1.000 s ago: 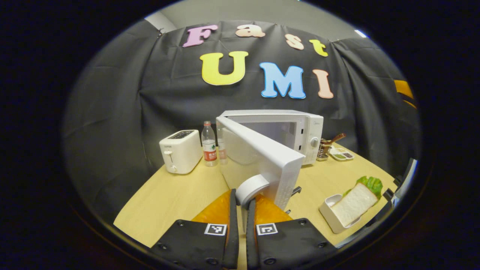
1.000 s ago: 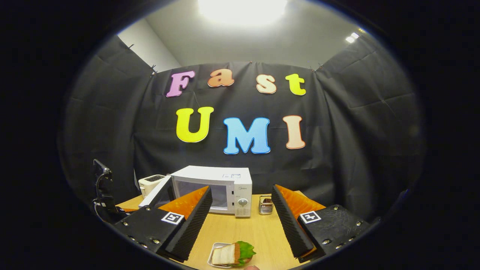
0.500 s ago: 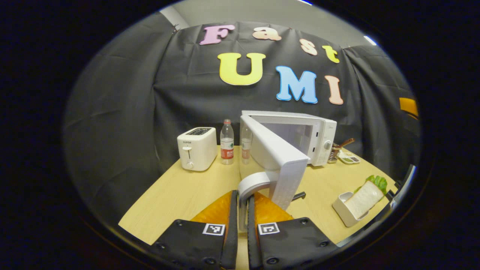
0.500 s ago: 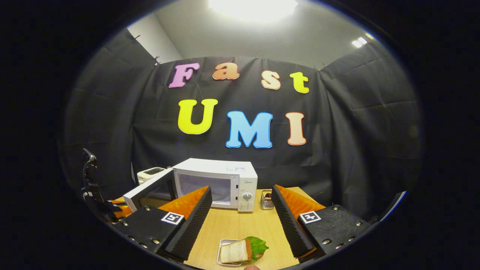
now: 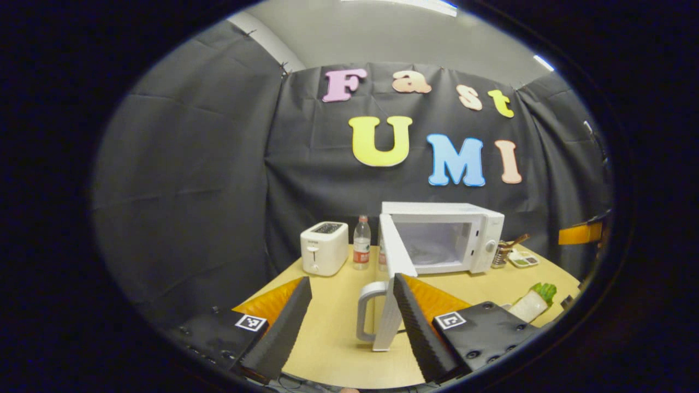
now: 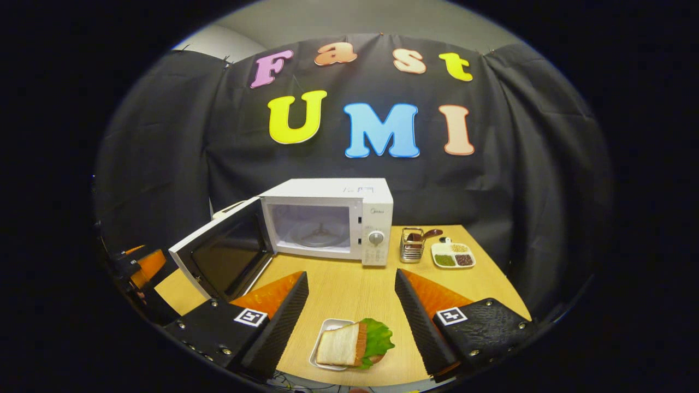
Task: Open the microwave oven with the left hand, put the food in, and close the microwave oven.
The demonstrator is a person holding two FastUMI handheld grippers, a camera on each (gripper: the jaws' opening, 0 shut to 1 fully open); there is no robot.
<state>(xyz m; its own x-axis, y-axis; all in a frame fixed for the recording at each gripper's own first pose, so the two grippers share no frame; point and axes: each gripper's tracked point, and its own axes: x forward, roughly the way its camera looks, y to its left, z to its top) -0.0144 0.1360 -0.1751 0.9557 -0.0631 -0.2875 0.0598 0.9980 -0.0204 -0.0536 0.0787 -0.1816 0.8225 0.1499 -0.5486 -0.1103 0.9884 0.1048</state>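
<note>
White is the microwave (image 6: 327, 224), standing at the back of the wooden surface (image 6: 349, 295) with its door (image 6: 221, 259) swung wide to the left and the cavity showing. In the left gripper view the left tongs (image 5: 352, 319) are spread wide apart and hold nothing; the door's curved handle (image 5: 367, 311) stands in the gap between the fingers, touching neither that can be seen, with the door edge just beside the right-hand finger (image 5: 410, 322). Beyond those tongs, to the left of the microwave, stand a toaster (image 5: 324, 248) and a water bottle (image 5: 361, 250). Well off to the right of the left tongs, near the surface's front edge, is the sandwich (image 5: 532, 303).

In the right gripper view the right tongs (image 6: 352, 316) are likewise wide open and empty. The sandwich with its lettuce lies in a small white tray (image 6: 322, 360) on the surface, low in the gap between the two fingers and touching neither. Ahead of the right tongs and to the right of the microwave sit a wire holder (image 6: 413, 245) and a small dish of seasonings (image 6: 452, 255).
</note>
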